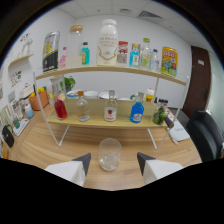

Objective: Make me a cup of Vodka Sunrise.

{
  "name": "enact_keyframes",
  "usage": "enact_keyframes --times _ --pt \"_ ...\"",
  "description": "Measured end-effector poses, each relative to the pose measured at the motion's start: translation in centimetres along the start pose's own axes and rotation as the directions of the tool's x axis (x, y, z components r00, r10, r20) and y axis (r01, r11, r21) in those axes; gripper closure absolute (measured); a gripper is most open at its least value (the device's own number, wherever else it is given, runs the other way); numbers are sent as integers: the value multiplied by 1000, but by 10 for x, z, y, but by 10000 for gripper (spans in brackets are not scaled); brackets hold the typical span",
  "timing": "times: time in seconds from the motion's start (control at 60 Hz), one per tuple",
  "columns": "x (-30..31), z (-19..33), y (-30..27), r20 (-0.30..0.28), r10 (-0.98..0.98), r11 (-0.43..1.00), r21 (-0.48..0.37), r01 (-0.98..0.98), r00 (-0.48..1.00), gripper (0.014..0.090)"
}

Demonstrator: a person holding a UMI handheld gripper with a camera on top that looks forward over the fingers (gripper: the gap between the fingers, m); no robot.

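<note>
A clear empty glass (109,153) stands on the wooden table (50,145), just ahead of my gripper (114,162) and between its two fingertips, with a gap at each side. The fingers (82,162) are spread open and hold nothing. Beyond the glass, the lower shelf (100,122) carries a bottle of red liquid (60,106), a clear bottle (82,108), a clear bottle with a red label (110,107) and a blue bottle (137,110).
The upper shelf (125,70) holds a tall white bottle (107,42), cans, jars and small bottles. White metal legs (64,135) carry the shelf rack. A black chair (207,132) stands at the right. Small items line the left wall shelf (20,107).
</note>
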Motion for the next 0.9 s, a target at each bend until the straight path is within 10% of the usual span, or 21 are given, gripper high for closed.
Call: enact_keyframes --times 0.4,0.9 --pt "-16 -27 48 -58 42 998 -46 -44 997 191" --pt "-172 26 -53 145 104 969 210 -133 984 192"
